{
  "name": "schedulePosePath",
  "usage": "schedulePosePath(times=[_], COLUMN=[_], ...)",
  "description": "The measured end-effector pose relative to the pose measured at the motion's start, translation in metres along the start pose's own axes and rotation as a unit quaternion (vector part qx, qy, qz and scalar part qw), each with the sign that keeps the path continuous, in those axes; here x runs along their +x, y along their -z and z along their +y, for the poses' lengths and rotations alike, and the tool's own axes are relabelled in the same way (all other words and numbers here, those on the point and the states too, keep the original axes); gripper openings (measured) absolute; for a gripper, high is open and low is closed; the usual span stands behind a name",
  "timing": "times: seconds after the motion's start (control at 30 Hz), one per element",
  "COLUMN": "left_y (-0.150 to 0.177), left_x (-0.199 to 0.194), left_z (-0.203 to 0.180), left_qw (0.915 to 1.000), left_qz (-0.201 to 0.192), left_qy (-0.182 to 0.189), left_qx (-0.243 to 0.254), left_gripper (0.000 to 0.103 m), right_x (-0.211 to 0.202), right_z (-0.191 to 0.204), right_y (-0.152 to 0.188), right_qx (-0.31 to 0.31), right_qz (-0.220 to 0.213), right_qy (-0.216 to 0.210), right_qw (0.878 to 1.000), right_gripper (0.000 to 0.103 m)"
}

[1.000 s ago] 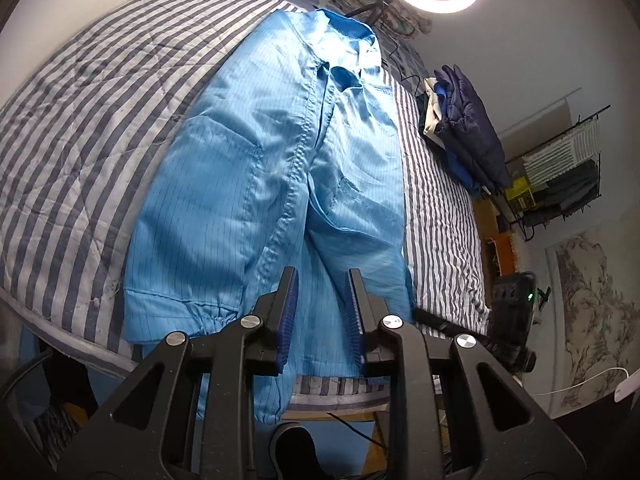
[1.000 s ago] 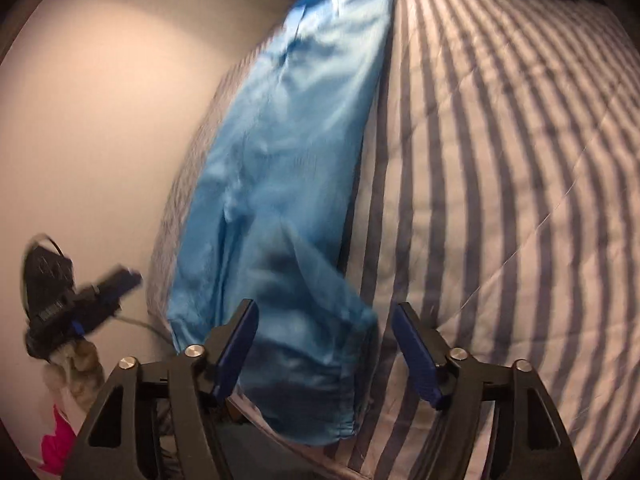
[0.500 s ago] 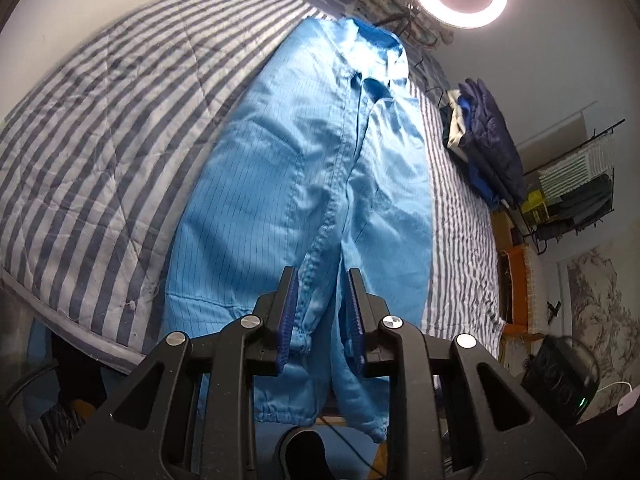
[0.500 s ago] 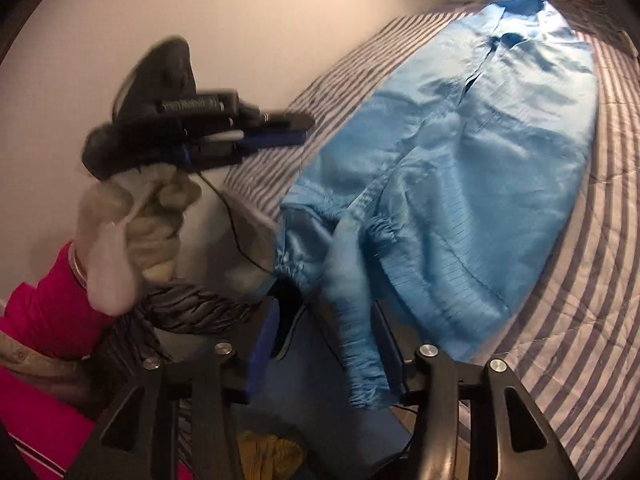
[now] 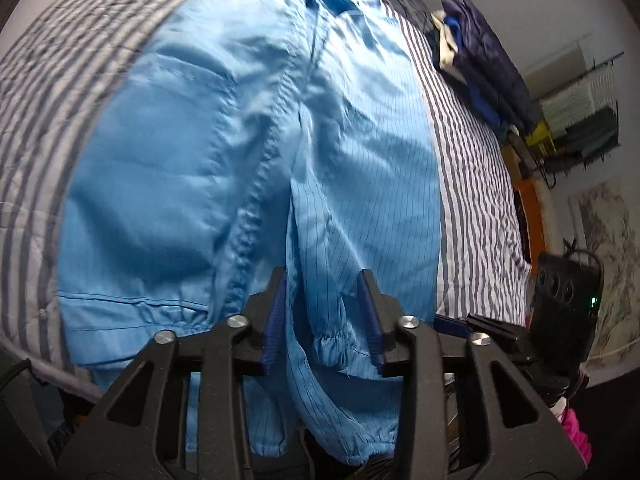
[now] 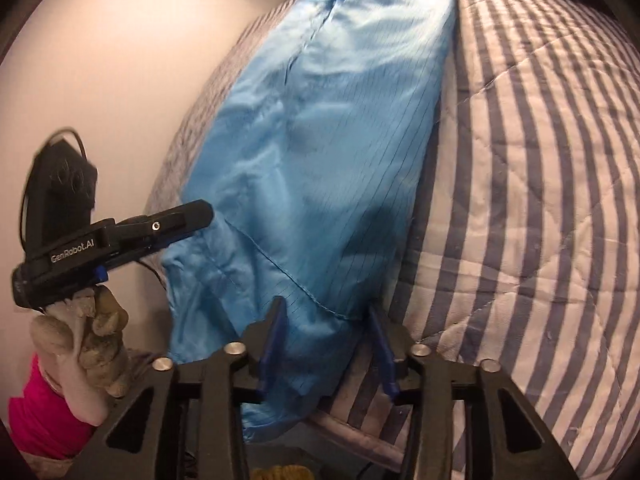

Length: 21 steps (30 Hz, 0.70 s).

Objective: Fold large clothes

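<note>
Two grippers' jaws astride blue coverall (image 5: 248,152) hem, striped bed (image 6: 540,200)

My left gripper (image 6: 192,216), left of frame in the right wrist view: black body, white "GenRobot.AI" lettering, blue tab, thin black cable. Grey-white work glove (image 6: 86,340), pink sleeve (image 6: 44,416) lower left. Right gripper (image 6: 326,350): black arms, silver screws, blue ribbed pads (image 6: 272,344).

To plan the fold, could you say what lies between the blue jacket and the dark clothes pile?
Only bare striped quilt, shown in the left wrist view.
</note>
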<state>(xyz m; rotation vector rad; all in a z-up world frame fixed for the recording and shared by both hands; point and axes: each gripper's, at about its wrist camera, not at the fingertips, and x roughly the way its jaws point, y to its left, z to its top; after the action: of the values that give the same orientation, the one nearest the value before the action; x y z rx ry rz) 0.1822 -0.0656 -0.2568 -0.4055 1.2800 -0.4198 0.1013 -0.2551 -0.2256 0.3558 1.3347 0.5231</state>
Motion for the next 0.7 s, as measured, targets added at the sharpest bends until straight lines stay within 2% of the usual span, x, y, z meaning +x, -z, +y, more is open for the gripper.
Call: schedulePosePath(times=[0.03,0.17,0.27,0.4,0.43,0.5,0.53,0.57,0.6,0.63,0.67,0.7], left_y=[0.001,0.004,0.01,0.021,0.022,0.023,0.023,0.023,0.023,0.023,0.023,0.023], left_x=[0.003,0.01,0.011,0.012,0.012,0.013,0.014,0.015,0.015,0.015,0.016,0.017], left_z=[0.001,0.005,0.007,0.0,-0.001,-0.003,-0.003,-0.003,-0.003,-0.005,-0.008,-0.011], left_qw=[1.0,1.0,0.9995,0.999,0.999,0.999,0.999,0.999,0.9989,0.9989,0.999,0.999], left_qz=[0.005,0.004,0.013,0.024,0.025,0.025,0.026,0.025,0.026,0.025,0.024,0.023], left_qy=[-0.001,-0.003,0.027,0.038,0.037,0.033,0.033,0.037,0.038,0.037,0.035,0.034], left_qx=[0.001,0.003,-0.009,0.006,0.01,0.016,0.015,0.01,0.009,0.012,0.017,0.021], left_gripper=[0.008,0.004,0.003,0.002,0.002,0.002,0.002,0.002,0.002,0.002,0.002,0.002], right_x=[0.003,0.002,-0.009,-0.027,-0.029,-0.032,-0.033,-0.033,-0.034,-0.035,-0.032,-0.029], right_z=[0.001,-0.002,-0.008,-0.01,-0.01,-0.005,-0.004,-0.004,-0.006,-0.007,-0.009,-0.01], right_y=[0.001,0.001,0.004,0.01,0.012,0.016,0.017,0.016,0.015,0.015,0.013,0.012], right_qx=[0.001,0.004,0.014,0.014,0.008,-0.018,-0.019,-0.015,-0.006,-0.004,0.0,0.001], right_qz=[0.002,0.001,-0.007,-0.02,-0.018,-0.02,-0.022,-0.026,-0.035,-0.036,-0.032,-0.026], right_qy=[0.001,-0.003,-0.011,-0.02,-0.017,0.01,0.013,0.013,0.01,0.008,0.005,0.004], right_qw=[1.0,1.0,1.0,0.999,1.0,1.0,0.999,0.999,0.999,0.999,0.999,1.0], right_gripper=[0.03,0.008,0.001,0.001,0.001,0.01,0.028,0.053,0.058,0.055,0.043,0.036])
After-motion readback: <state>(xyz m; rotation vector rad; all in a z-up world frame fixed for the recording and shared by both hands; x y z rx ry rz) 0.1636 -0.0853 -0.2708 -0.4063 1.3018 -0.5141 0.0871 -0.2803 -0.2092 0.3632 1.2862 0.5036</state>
